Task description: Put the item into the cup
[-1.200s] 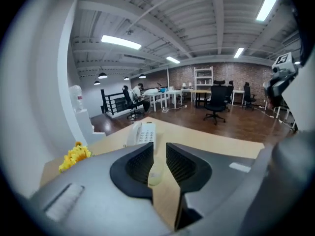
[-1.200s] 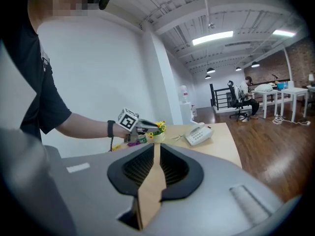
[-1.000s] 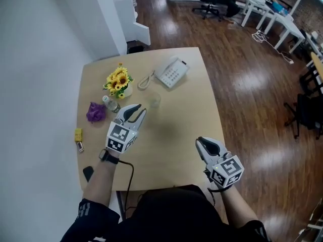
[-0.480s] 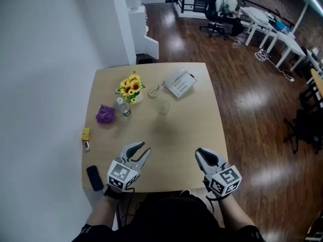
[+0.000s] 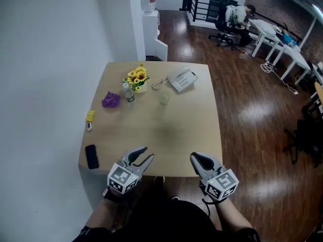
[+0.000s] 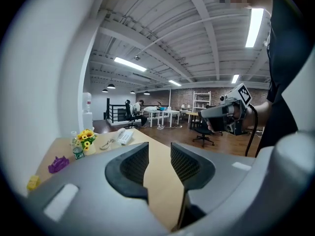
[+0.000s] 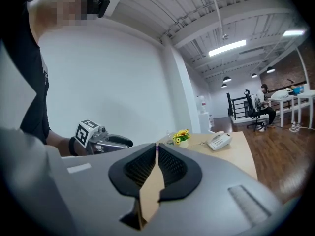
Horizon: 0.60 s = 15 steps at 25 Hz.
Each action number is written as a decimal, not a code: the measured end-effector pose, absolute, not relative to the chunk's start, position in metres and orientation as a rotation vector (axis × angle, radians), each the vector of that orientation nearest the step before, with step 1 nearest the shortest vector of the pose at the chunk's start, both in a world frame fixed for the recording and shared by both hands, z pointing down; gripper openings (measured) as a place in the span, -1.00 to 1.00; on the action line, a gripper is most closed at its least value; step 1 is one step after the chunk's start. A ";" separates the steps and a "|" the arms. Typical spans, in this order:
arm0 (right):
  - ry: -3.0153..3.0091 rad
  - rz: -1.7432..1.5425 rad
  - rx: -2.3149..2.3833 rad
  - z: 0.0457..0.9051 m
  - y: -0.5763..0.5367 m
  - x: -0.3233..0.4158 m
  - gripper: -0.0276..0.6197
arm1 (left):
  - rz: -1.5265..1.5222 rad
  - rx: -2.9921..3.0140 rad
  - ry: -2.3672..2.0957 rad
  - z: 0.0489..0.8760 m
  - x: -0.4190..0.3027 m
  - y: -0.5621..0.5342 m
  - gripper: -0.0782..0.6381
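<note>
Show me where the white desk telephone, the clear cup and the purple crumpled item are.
white desk telephone (image 5: pixel 182 79), head view, on its keypad body.
clear cup (image 5: pixel 164 99), head view, on its side wall.
purple crumpled item (image 5: pixel 110 101), head view, on its middle.

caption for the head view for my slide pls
Left gripper opening with nothing between its jaws, right gripper shut, both at the near table edge, cup far across.

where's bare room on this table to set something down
Widest bare patch: middle and right side of the table, from the cup to the near edge. Crowded: far end, with sunflowers, bottle, purple item and telephone; yellow block and black device line the left edge.
</note>
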State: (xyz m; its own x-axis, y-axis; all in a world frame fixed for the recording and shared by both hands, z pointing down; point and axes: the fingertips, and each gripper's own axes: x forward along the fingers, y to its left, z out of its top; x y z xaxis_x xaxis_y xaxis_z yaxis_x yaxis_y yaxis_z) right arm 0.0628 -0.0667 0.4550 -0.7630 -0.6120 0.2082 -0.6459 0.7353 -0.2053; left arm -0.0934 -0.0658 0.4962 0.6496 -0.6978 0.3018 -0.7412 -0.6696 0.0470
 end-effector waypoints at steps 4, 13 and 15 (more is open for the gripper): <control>-2.829 0.425 1.001 0.457 -0.022 0.078 -0.89 | 0.406 2.683 -1.199 0.495 -0.072 -0.013 -0.41; -2.820 0.402 1.007 0.460 0.043 0.112 -0.89 | 0.416 2.691 -1.209 0.484 -0.053 0.057 -0.41; -2.824 0.422 1.030 0.460 0.047 0.115 -0.89 | 0.425 2.697 -1.204 0.483 -0.053 0.061 -0.41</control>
